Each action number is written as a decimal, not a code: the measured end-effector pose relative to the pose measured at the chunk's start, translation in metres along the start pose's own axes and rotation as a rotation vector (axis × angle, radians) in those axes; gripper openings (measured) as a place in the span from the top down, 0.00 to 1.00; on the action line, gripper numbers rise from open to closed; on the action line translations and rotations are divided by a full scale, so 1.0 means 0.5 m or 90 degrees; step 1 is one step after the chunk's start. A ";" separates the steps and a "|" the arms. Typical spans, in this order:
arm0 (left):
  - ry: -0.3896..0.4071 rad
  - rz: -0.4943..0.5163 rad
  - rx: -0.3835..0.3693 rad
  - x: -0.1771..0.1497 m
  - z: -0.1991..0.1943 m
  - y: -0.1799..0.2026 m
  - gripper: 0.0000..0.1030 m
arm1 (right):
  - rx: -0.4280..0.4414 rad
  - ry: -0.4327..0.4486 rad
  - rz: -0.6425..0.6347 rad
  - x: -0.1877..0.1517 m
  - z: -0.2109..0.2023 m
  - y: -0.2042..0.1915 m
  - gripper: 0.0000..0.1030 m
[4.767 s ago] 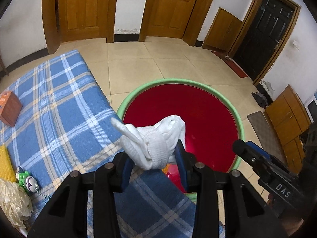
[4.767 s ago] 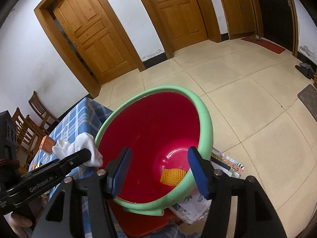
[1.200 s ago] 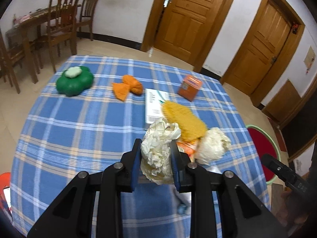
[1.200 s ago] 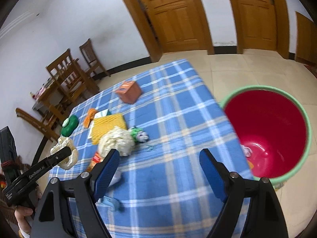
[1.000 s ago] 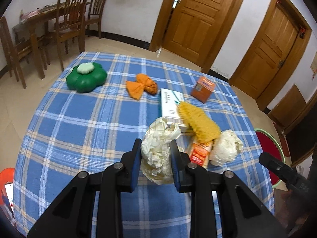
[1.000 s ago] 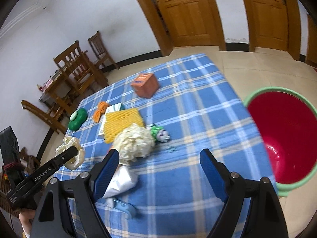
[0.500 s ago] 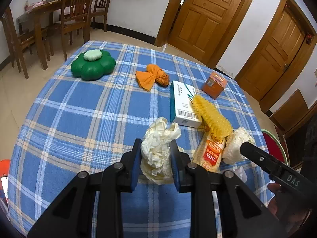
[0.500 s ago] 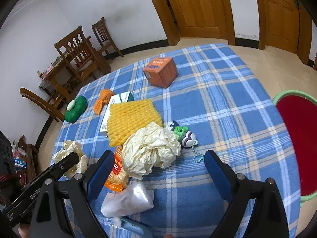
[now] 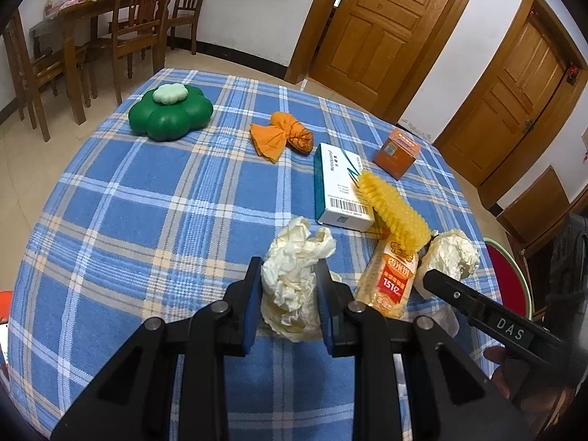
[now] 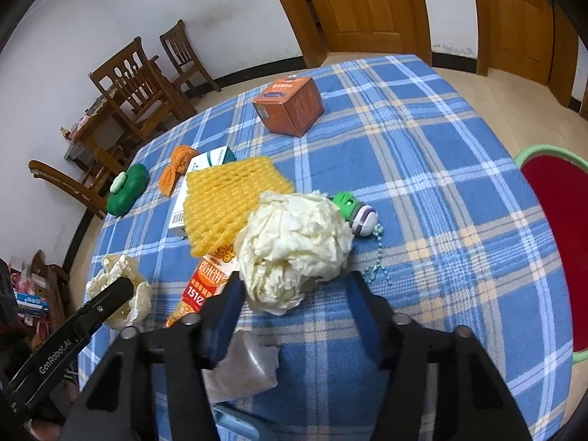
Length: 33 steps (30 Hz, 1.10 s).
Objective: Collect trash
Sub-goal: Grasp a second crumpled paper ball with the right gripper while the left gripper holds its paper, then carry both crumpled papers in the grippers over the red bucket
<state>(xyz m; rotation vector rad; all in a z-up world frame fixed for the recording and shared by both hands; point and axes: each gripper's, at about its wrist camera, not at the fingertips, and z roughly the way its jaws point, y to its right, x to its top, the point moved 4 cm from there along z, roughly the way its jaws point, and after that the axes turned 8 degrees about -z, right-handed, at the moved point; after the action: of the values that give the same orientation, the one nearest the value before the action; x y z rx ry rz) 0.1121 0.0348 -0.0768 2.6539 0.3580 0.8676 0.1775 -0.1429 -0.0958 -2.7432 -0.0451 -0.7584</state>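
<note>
My left gripper (image 9: 288,301) is shut on a crumpled cream paper wad (image 9: 294,275) above the blue plaid table (image 9: 147,202); it also shows in the right wrist view (image 10: 121,290). My right gripper (image 10: 294,316) is open, its jaws on either side of a second, larger crumpled cream paper ball (image 10: 294,246), also seen in the left wrist view (image 9: 454,253). The red bin with a green rim (image 10: 551,220) stands on the floor off the table's right edge.
On the table lie a yellow foam net (image 10: 231,198), an orange snack packet (image 9: 391,279), a white-green box (image 9: 338,183), an orange box (image 10: 288,104), an orange cloth (image 9: 281,136), a green flower-shaped container (image 9: 171,112), a small green toy (image 10: 354,209) and a clear plastic bag (image 10: 242,367). Wooden chairs (image 9: 139,29) stand behind.
Earlier my left gripper held a white sock over the bin; now it holds the paper wad. My right gripper has swung from the bin and closed in around the larger paper ball.
</note>
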 end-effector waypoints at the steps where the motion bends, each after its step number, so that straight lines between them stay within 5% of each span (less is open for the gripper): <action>1: 0.001 0.000 0.000 0.000 -0.001 0.000 0.74 | 0.005 0.000 0.001 0.000 -0.002 -0.001 0.51; 5: 0.002 0.000 -0.002 0.000 -0.006 0.001 0.74 | 0.011 0.011 -0.009 0.000 -0.013 -0.007 0.66; 11: 0.009 0.005 -0.007 -0.002 -0.018 0.008 0.74 | 0.001 0.038 -0.025 -0.002 -0.042 -0.010 0.75; 33: -0.007 0.027 -0.075 -0.014 -0.059 0.077 0.74 | -0.034 0.137 -0.011 -0.035 -0.182 0.049 0.78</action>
<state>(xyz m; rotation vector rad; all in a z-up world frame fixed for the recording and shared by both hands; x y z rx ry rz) 0.0940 0.0040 -0.0435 2.5655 0.2402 0.8594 0.1197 -0.1916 -0.0371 -2.6962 -0.0023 -1.0696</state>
